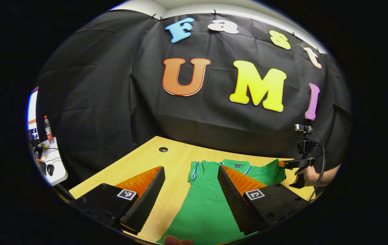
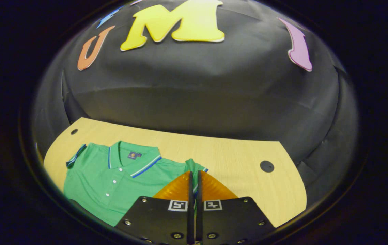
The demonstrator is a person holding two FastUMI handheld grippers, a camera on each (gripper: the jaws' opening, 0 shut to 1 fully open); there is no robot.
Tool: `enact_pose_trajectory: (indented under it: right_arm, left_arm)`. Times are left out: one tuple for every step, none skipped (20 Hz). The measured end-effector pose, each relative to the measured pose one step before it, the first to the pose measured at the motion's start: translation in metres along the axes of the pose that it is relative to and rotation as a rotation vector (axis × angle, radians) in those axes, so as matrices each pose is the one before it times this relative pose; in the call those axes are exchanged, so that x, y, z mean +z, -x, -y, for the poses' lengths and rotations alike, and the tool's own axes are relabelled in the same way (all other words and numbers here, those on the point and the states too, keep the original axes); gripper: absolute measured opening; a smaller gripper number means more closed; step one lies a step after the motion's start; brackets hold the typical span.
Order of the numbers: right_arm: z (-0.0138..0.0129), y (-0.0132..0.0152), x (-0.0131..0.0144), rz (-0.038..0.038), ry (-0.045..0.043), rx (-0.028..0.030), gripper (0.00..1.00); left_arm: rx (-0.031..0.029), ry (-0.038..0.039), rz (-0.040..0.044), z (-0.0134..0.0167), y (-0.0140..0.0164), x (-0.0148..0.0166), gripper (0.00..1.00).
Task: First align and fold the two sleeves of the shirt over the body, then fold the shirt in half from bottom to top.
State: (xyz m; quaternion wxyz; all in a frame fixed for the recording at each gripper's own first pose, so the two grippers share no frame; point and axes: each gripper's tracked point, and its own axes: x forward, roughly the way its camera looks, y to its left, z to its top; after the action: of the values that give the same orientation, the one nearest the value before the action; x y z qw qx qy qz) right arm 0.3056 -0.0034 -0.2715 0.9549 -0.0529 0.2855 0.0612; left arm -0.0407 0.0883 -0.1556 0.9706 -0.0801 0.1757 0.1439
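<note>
The green polo shirt [image 2: 119, 180] lay flat, collar toward the booth wall, on the wooden surface [image 2: 234, 160]. The right gripper [image 2: 194, 182] was pinched closed on the sleeve [image 2: 197, 169] beside it. The left gripper [image 1: 190, 190] hung wide apart over the shirt's other side.

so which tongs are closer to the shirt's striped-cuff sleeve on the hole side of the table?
Right. The right tongs are closed on that sleeve; the left tongs are open over the shirt body.
</note>
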Motion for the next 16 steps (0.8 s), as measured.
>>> enact_pose_trajectory:
  right_arm:
    - [-0.00779,0.00113,0.00275,-0.00370,0.00901,-0.00549,0.03]
    - [-0.00596,0.00096,0.00334,-0.00412,0.00856,-0.01305,0.03]
    - [-0.00573,0.00005,0.00246,-0.00015,0.00652,-0.01376,0.03]
    - [-0.00732,-0.00014,0.00205,-0.00543,0.00628,-0.00907,0.03]
    - [-0.00737,0.00023,0.00056,-0.00618,0.01090,-0.01002,0.03]
    - [-0.00779,-0.00063,0.00019,-0.00564,0.01398,-0.00955,0.03]
    - [-0.00704,-0.00268,-0.00046,-0.00703,0.01367,-0.00986,0.03]
    - [-0.00960,-0.00183,-0.00093,-0.00896,0.00865,-0.00299,0.03]
    - [-0.00878,-0.00315,-0.00317,-0.01327,0.00716,-0.00738,0.03]
    - [-0.00846,-0.00259,-0.00247,-0.01545,0.00173,-0.00639,0.03]
    - [-0.01041,-0.00321,-0.00226,-0.01404,-0.00829,-0.00044,0.03]
    - [-0.01020,-0.00067,-0.00103,-0.01446,-0.01213,0.00233,0.03]
    - [-0.01140,0.00092,-0.00121,-0.00331,-0.01659,0.01197,0.03]
    - [-0.01065,0.00200,0.00248,0.00368,-0.01562,0.01825,0.04]
    - [-0.01010,0.00634,0.00583,0.01179,-0.01282,0.02164,0.08]
    - [-0.00645,0.00497,0.00550,0.01948,-0.01244,0.01697,0.08]
  left_arm:
    - [0.00322,0.00555,0.00543,-0.00975,-0.00040,-0.00077,1.00]
    - [0.00047,0.00259,0.00592,-0.00859,-0.00058,-0.00080,1.00]
    - [0.00034,-0.00072,0.00373,-0.00805,0.00007,-0.00037,1.00]
    - [-0.00064,-0.00305,0.00098,-0.00866,-0.00047,-0.00258,1.00]
    - [-0.00110,-0.00228,0.00004,-0.00717,-0.00022,-0.00229,1.00]
    - [-0.00300,0.00036,-0.00264,-0.00672,-0.00048,-0.00254,1.00]
    - [-0.00237,0.00217,-0.00648,-0.00600,-0.00120,-0.00365,1.00]
    - [-0.00145,0.00496,-0.00539,-0.00622,0.00036,-0.00298,1.00]
    - [-0.00271,0.00675,-0.00617,-0.00537,-0.00087,-0.00315,1.00]
    - [-0.00237,0.00730,-0.00465,-0.00322,0.00065,-0.00162,1.00]
    - [-0.00123,0.00469,-0.00380,-0.00365,-0.00134,-0.00220,1.00]
    - [0.00029,0.00048,-0.00642,-0.00464,-0.00025,-0.00174,1.00]
    - [0.00145,-0.00120,-0.00680,-0.00470,-0.00122,-0.00291,1.00]
    - [0.00032,0.00266,-0.00342,-0.00343,0.00005,-0.00093,1.00]
    - [-0.00172,0.00429,-0.00480,-0.00090,-0.00308,-0.00091,1.00]
    - [-0.00292,0.00364,-0.00389,-0.00089,-0.00151,-0.00006,1.00]
